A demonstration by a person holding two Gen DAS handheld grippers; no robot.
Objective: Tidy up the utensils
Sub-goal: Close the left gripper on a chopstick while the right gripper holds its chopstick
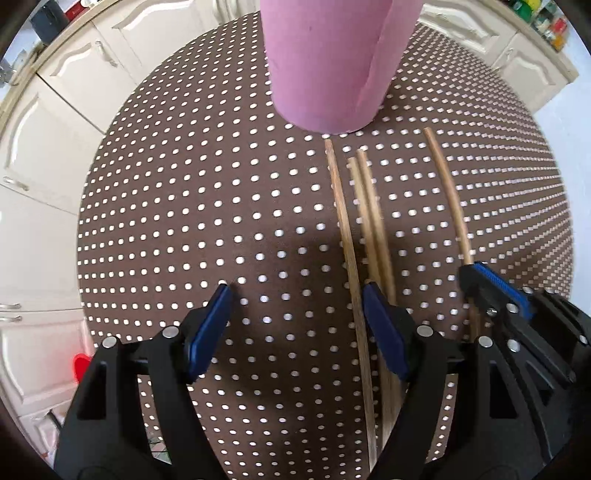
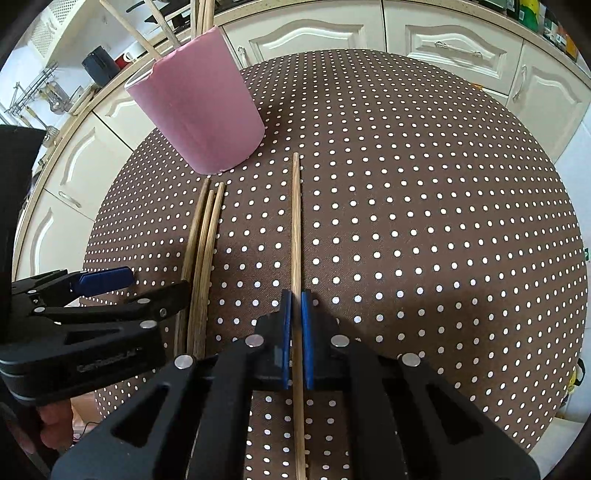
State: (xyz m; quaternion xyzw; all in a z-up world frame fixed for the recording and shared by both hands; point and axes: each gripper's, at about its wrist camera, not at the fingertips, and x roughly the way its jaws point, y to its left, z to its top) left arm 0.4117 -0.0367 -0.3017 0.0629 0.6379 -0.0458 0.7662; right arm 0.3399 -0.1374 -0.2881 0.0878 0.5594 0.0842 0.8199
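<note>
A pink cup (image 1: 332,62) stands on the brown dotted tablecloth (image 1: 184,221); in the right wrist view the cup (image 2: 199,110) has wooden chopsticks (image 2: 203,14) standing in it. Three chopsticks (image 2: 203,240) lie side by side before it, and a single chopstick (image 2: 295,221) lies to their right. My right gripper (image 2: 295,299) is shut on that single chopstick near its thick end. My left gripper (image 1: 297,295) is open over the group of three (image 1: 369,221); the leftmost one runs just inside its right finger (image 1: 380,314). The right gripper (image 1: 491,291) shows at the right edge of the left wrist view.
White kitchen cabinets (image 2: 443,37) ring the round table on the far side and left (image 1: 55,110). A counter with a dark box and jars (image 2: 99,62) runs behind the cup. A red object (image 1: 81,365) sits low beyond the table's left edge.
</note>
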